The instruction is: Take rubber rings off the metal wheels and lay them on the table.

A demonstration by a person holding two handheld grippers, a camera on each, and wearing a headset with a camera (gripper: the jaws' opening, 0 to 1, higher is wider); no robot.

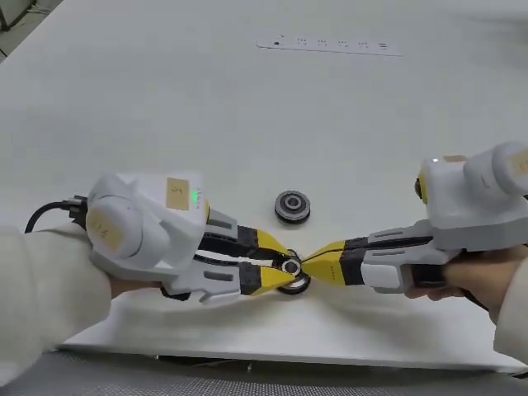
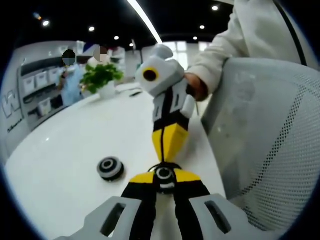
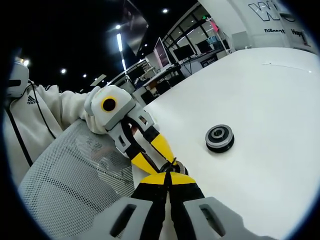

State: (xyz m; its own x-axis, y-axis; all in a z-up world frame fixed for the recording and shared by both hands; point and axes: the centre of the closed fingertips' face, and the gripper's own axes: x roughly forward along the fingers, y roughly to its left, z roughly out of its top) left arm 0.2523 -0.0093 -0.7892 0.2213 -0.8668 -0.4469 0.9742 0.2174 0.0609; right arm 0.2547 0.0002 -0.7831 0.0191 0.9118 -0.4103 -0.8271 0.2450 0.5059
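White table (image 1: 247,107); left claw (image 1: 288,268) tight around a wheel (image 2: 164,175), right claw (image 3: 168,175) pinch-tight on its ring (image 2: 163,166).

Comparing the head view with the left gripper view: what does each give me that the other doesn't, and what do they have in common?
Head view: the power strip far across the table, and the black cable trailing behind the left tool. Left gripper view: a potted plant, shelving and a mesh chair back. Both: the left tool clamped on a wheel, the right tool closed at its rim, and a second wheel lying loose.
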